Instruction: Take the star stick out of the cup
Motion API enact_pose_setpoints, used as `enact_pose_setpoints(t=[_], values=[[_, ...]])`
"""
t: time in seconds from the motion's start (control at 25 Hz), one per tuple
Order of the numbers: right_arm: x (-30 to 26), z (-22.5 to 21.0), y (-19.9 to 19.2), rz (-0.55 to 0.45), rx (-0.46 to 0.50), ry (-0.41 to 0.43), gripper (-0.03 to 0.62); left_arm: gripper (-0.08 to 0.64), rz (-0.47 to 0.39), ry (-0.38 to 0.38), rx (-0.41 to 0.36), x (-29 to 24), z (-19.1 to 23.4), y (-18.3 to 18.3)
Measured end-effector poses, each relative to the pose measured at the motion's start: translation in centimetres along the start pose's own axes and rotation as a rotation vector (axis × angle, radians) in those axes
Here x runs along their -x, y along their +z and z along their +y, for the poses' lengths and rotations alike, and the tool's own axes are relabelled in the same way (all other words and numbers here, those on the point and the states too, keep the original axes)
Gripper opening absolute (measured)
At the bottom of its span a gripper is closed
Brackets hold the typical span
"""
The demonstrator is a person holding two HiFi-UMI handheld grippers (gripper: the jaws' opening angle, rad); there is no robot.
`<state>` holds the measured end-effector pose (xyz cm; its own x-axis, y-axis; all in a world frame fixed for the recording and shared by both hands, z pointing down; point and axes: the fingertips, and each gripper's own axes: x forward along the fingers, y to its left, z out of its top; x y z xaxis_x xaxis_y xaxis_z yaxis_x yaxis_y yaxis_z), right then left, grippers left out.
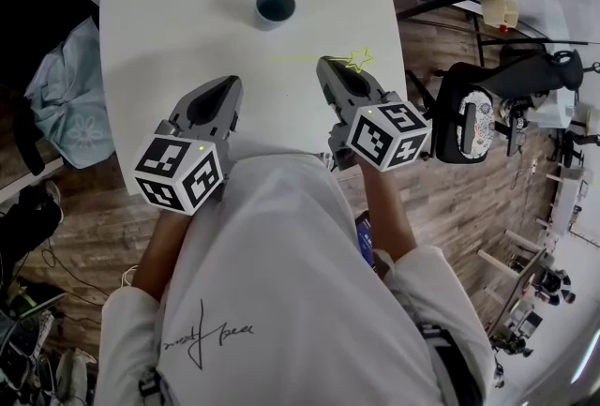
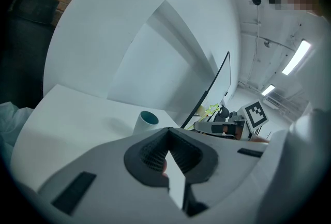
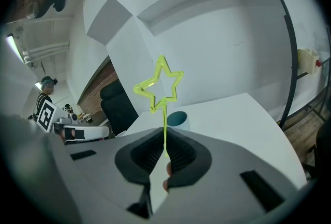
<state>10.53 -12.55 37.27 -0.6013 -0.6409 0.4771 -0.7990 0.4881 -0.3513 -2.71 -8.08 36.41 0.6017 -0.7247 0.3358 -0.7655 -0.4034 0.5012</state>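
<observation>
White surface (image 1: 169,38) with rounded corners fills the ground ahead of both grippers, over a wood-plank floor (image 1: 450,198). One star stick (image 3: 159,85) is out of the cup, clamped between the closed jaws of the right gripper (image 3: 165,151): a thin yellow-green stem that ends in an open, five-pointed star outline of the same colour, clear of the surface. The right gripper view shows the stem running straight out from between the jaws with the star beyond their tips, and the cup (image 1: 275,7) farther ahead, just behind the stem. The head view shows instead that the star sits just to the outer side of the right gripper's tip, with a faint yellow-green line on the inner side toward the left gripper (image 2: 168,134); whether that line is stem or reflection cannot be told. The cup, white outside and dark teal inside, stands upright well ahead of both grippers and a little nearer the left one's line. The left gripper's jaws are pressed together on themselves; its own view shows them meeting in a closed V, with the cup ahead and the right gripper off to its right. Only the head view shows a light blue cloth (image 1: 70,95) beyond the left gripper's outer side. Counted: one cup, one star stick, two grippers.
</observation>
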Motion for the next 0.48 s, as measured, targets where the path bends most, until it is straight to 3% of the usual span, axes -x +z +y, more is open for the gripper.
enact_pose_setpoints(t=[0.48], values=[[0.22,0.19,-0.58,0.021,0.018,0.006,0.020,0.004,-0.003,-0.001,-0.005,-0.16,0.02,0.14]])
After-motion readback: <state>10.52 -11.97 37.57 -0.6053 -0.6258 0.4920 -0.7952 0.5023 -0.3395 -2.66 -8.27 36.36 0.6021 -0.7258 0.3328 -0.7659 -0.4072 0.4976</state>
